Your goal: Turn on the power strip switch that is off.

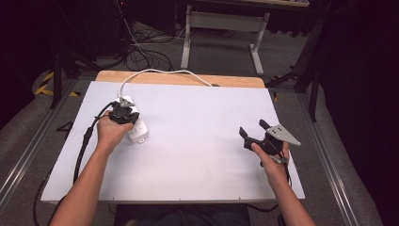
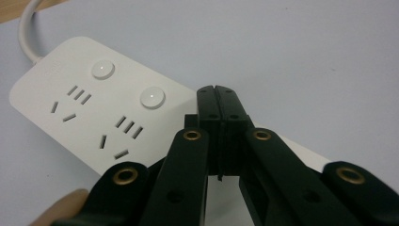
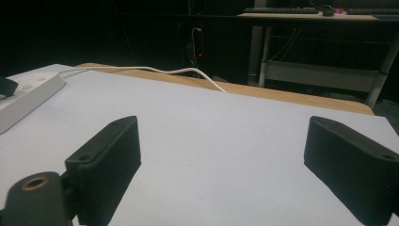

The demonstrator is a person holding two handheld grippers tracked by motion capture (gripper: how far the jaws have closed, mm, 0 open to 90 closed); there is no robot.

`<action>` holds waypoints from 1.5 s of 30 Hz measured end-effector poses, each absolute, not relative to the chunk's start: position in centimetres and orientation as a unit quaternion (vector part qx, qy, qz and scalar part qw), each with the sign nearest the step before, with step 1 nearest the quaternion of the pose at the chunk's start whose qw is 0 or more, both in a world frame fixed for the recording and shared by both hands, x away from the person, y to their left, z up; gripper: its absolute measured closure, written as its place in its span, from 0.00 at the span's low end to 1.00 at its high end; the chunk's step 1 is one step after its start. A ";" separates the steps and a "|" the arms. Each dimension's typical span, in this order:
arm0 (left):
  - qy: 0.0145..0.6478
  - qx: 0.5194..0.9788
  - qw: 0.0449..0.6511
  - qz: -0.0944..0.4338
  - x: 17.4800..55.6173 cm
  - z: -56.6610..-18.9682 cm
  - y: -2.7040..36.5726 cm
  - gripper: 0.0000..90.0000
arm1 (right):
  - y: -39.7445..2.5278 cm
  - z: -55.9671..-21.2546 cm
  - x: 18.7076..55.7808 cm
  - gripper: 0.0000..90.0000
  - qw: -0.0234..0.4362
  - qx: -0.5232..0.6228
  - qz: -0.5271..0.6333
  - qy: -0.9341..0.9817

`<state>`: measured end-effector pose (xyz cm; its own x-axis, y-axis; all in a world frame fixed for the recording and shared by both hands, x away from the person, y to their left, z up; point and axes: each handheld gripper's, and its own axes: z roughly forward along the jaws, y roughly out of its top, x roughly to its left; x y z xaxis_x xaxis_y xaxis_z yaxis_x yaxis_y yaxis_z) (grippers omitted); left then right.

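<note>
Power strip (image 2: 94,117) near end hidden behind closed left gripper (image 2: 218,101).

Bright, even light on the white board (image 1: 197,141); dark surroundings; soft focus.

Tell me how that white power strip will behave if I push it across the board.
The power strip is flat and rigid, so it should slide, not tip or roll. Its smooth casing looks slippery on the white board. Its cord, trailing off the far edge, may drag and swivel it.

White power strip (image 1: 136,126) on pale table (image 1: 197,136), cord trailing.
</note>
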<state>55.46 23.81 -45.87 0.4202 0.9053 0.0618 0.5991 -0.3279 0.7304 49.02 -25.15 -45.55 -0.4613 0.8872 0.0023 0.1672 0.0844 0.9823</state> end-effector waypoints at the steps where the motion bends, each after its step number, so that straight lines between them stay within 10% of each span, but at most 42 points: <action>1: 0.483 0.779 0.321 0.238 55.4 -45.9 23.8 1.00 | -25.2 -45.6 49.0 0.13 0.331 0.400 0.545 0.658; 45: 0.496 0.774 0.315 0.237 55.6 -46.3 23.6 1.00 | -25.3 -45.2 48.8 0.13 0.334 0.404 0.549 0.651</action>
